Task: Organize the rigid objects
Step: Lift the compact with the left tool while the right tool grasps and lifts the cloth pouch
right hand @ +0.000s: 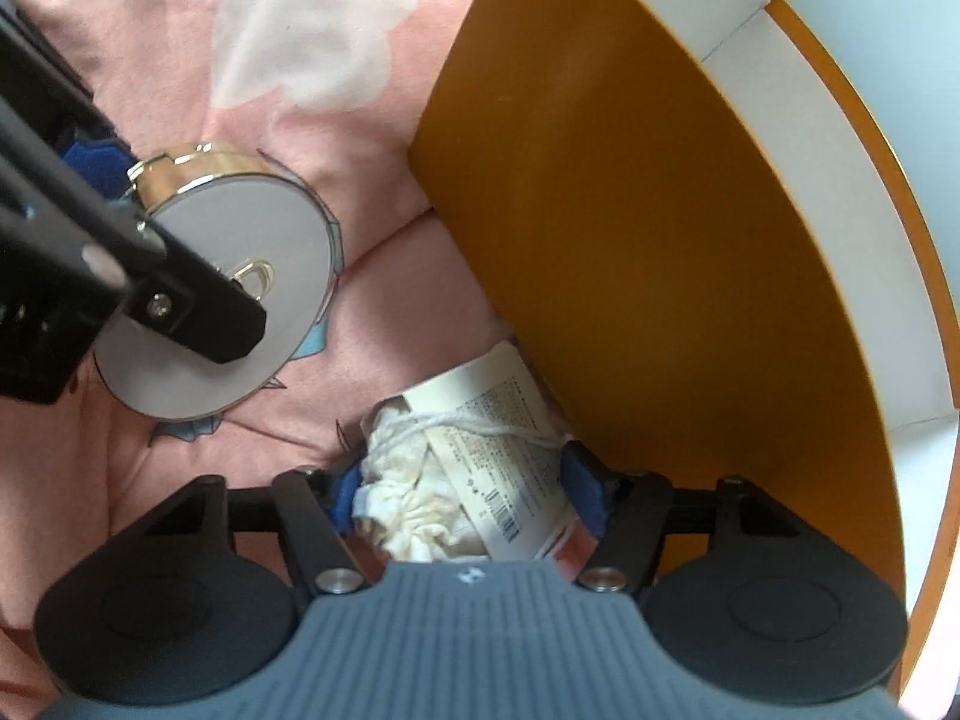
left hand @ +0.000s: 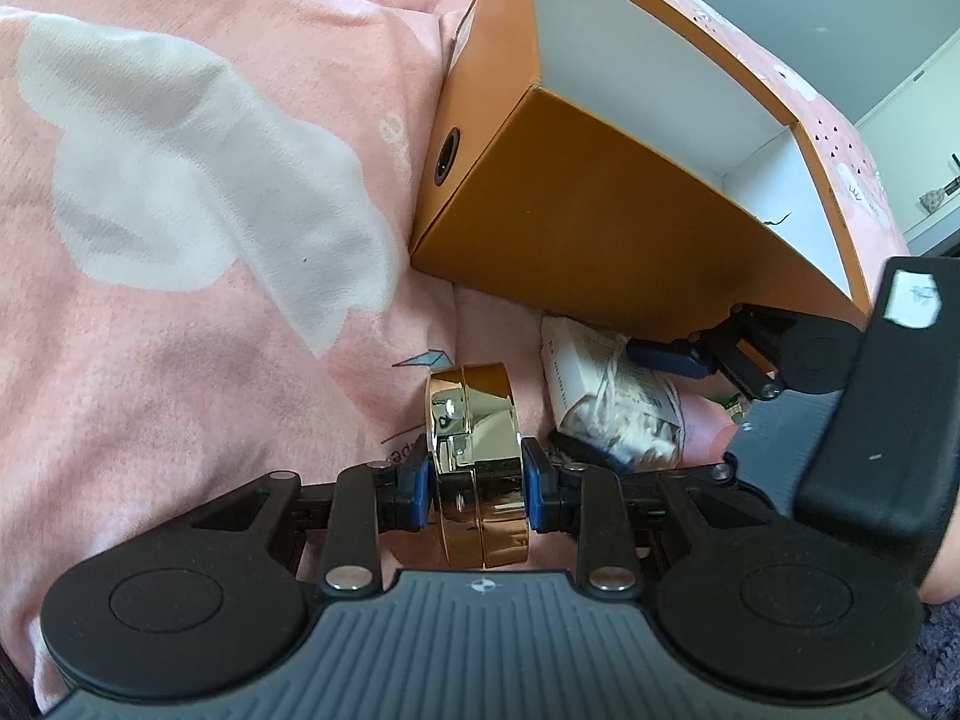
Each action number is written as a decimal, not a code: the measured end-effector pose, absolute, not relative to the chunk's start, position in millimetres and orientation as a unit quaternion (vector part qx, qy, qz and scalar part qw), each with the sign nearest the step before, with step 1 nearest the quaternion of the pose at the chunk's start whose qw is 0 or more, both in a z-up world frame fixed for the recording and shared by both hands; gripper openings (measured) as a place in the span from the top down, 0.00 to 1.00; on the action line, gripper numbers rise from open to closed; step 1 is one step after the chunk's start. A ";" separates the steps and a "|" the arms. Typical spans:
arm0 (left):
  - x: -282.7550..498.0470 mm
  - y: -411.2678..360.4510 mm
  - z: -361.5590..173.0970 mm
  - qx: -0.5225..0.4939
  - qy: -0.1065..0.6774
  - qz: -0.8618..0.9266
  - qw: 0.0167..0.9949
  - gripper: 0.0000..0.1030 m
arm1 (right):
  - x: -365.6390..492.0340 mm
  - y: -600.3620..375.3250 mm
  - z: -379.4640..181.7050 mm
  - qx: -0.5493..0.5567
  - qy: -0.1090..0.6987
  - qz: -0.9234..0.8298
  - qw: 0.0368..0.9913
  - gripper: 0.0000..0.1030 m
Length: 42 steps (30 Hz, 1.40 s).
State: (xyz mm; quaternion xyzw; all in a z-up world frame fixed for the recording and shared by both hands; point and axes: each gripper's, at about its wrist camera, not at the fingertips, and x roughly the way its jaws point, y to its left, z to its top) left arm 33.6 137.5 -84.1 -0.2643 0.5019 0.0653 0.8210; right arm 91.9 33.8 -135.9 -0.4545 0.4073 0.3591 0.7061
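My left gripper point(left hand: 478, 483) is shut on a round gold tin point(left hand: 474, 408), which stands on edge just above the pink bedding. The right wrist view shows the tin's flat grey face point(right hand: 240, 276) with a left gripper finger point(right hand: 198, 318) across it. My right gripper point(right hand: 462, 492) points down at a clear packet of white cloth point(right hand: 456, 480) with a printed paper label. Its blue pads sit against both sides of the packet. The packet point(left hand: 612, 402) lies on the bedding against the foot of an orange box point(left hand: 576, 228).
The orange box point(right hand: 600, 240) is open with a white inside and stands close on the right of both grippers. One of its side walls has a round hole point(left hand: 447, 156). Pink bedding with white patches point(left hand: 180, 192) spreads to the left. A hand point(left hand: 942, 564) shows at the right edge.
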 end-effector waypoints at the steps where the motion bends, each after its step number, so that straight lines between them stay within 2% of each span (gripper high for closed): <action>1: 33.1 137.5 -83.9 -0.265 0.501 0.065 0.821 0.68 | 92.1 32.8 -133.0 -0.450 0.408 0.359 0.709 0.46; 9: 30.1 135.0 -77.8 -0.261 0.492 0.066 0.828 0.68 | 83.3 29.1 -96.9 -0.440 0.382 0.359 0.729 0.75; 11: 29.4 133.9 -74.5 -0.259 0.489 0.066 0.830 0.68 | 84.7 24.1 -85.5 -0.418 0.389 0.359 0.738 0.76; 20: 22.6 131.5 -50.2 -0.248 0.461 0.049 0.851 0.68 | 109.8 -7.4 -32.2 -0.263 0.456 0.374 0.764 0.77; 34: 34.8 113.5 28.9 -0.217 0.376 -0.006 0.901 0.68 | 115.4 -75.6 71.7 -0.111 0.426 0.383 0.812 0.77; 42: 75.8 120.9 50.3 -0.214 0.353 -0.015 0.911 0.68 | 151.4 -91.7 93.7 -0.069 0.402 0.351 0.843 0.76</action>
